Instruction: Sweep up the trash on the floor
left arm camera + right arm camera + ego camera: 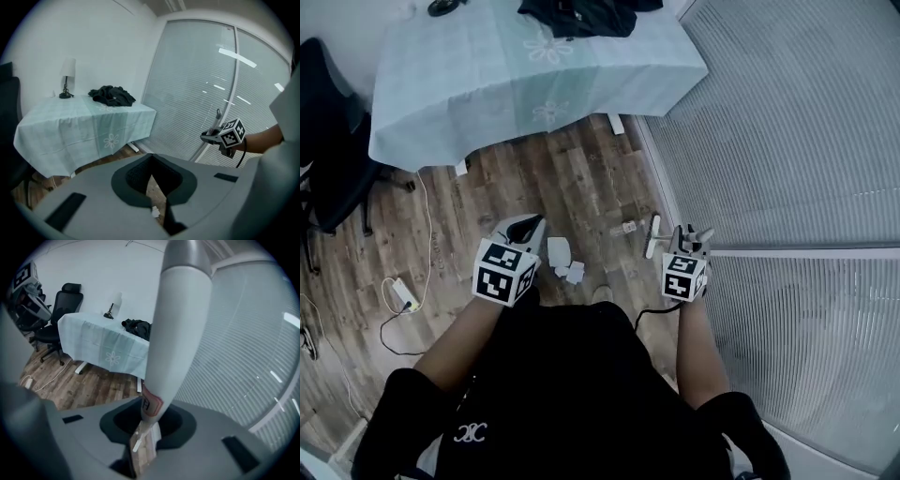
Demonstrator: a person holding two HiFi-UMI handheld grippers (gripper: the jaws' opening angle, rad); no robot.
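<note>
On the wood floor lie white paper scraps (558, 251) (575, 273) and a small pale piece of trash (624, 228), just ahead of my feet. My right gripper (682, 246) is shut on a white broom handle (652, 236). In the right gripper view that handle (180, 324) rises thick through the jaws (143, 437). A dark dustpan (526, 228) juts out from my left gripper (521, 246), left of the scraps. The left gripper view shows only a dark strip and one white scrap (154, 212) through the jaw gap (157, 206).
A table with a pale green cloth (487, 84) stands ahead, with black clothing (581, 17) on it. A black office chair (328, 141) is at the left. A power strip with cable (401, 295) lies left of me. A glass wall with blinds (787, 141) runs along the right.
</note>
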